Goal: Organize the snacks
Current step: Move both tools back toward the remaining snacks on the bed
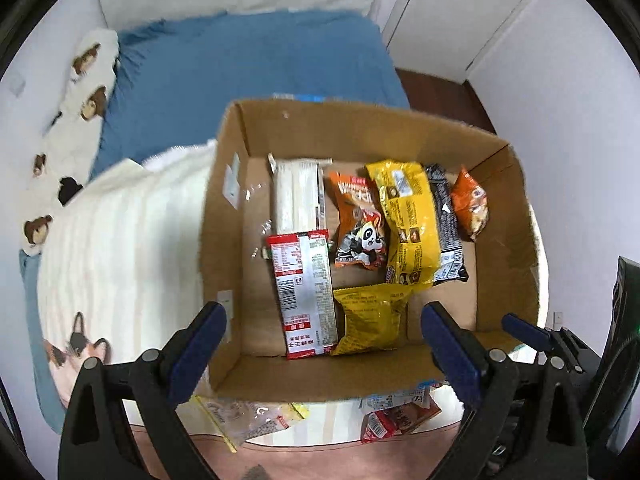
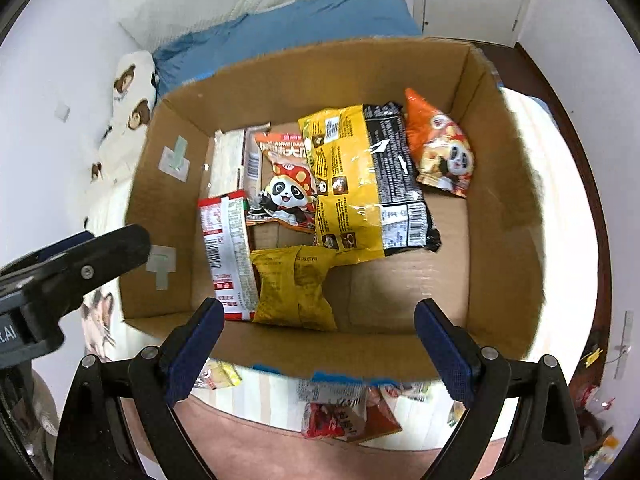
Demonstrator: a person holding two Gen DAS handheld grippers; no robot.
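An open cardboard box sits on the bed and holds several snack packs: a red-and-white pack, a small yellow bag, a big yellow pack, an orange panda bag, a black pack, a small orange bag and a white pack. My left gripper is open and empty above the box's near edge. My right gripper is open and empty above the near wall.
Loose snack packs lie on the striped blanket in front of the box, with a clear wrapper at the left. A blue sheet and a bear-print pillow lie behind. The other gripper shows at the left of the right wrist view.
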